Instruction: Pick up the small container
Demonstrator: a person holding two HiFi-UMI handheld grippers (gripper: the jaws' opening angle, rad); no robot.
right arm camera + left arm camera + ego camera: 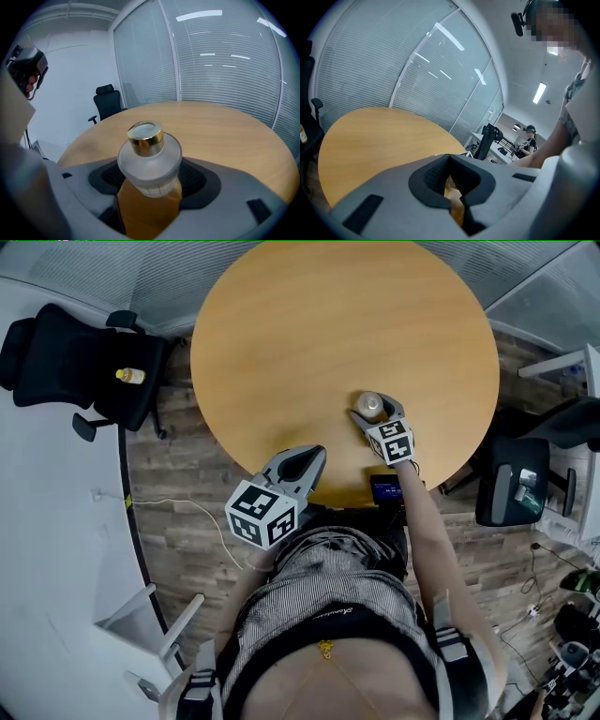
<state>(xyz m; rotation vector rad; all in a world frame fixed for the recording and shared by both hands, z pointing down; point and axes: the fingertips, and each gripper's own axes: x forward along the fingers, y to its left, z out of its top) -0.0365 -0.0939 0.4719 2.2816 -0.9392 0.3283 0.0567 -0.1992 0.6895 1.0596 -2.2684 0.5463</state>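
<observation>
The small container [371,404] is a frosted glass jar with a gold cap, on the round wooden table [309,343] near its right front. My right gripper [374,412] has a jaw on either side of it. In the right gripper view the jar [149,159] fills the gap between the dark pads [105,176], and the right gripper [149,190] is shut on its body. My left gripper [307,461] hovers at the table's near edge, left of the jar, with nothing in it. In the left gripper view its jaws meet, so the left gripper [452,190] is shut.
A black office chair [66,357] with a yellow bottle [129,376] on it stands left of the table. Another chair [511,479] stands at the right. A dark device [386,489] sits below the near edge. A second person [529,140] stands far behind.
</observation>
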